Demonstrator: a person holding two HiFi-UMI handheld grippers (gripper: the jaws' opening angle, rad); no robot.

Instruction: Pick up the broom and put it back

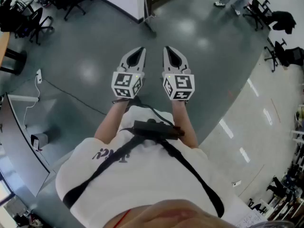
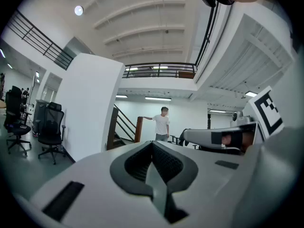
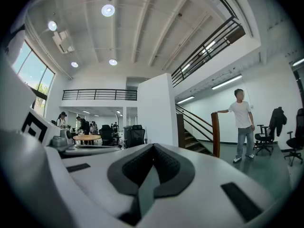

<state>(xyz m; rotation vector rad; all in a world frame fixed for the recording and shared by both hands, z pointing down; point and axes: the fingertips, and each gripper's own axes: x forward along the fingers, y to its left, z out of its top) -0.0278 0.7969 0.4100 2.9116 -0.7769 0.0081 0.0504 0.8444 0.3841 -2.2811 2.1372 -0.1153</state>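
No broom shows in any view. In the head view my left gripper [image 1: 140, 49] and right gripper [image 1: 167, 49] are held side by side at chest height over the grey floor, both pointing level and forward. The left gripper view shows the left gripper [image 2: 152, 144] with its dark pads closed together and nothing between them. The right gripper [image 3: 153, 147] looks the same in its own view: jaws shut and empty. Each gripper's marker cube [image 1: 127, 84] faces up toward the head camera.
A white partition wall [image 3: 154, 113] stands ahead, with a staircase [image 3: 199, 139] beside it. A person [image 3: 242, 125] stands at the stair rail. Black office chairs [image 1: 35, 20] sit at the far left, more chairs [image 1: 282, 53] at the right. A cable [image 1: 71, 96] runs across the floor.
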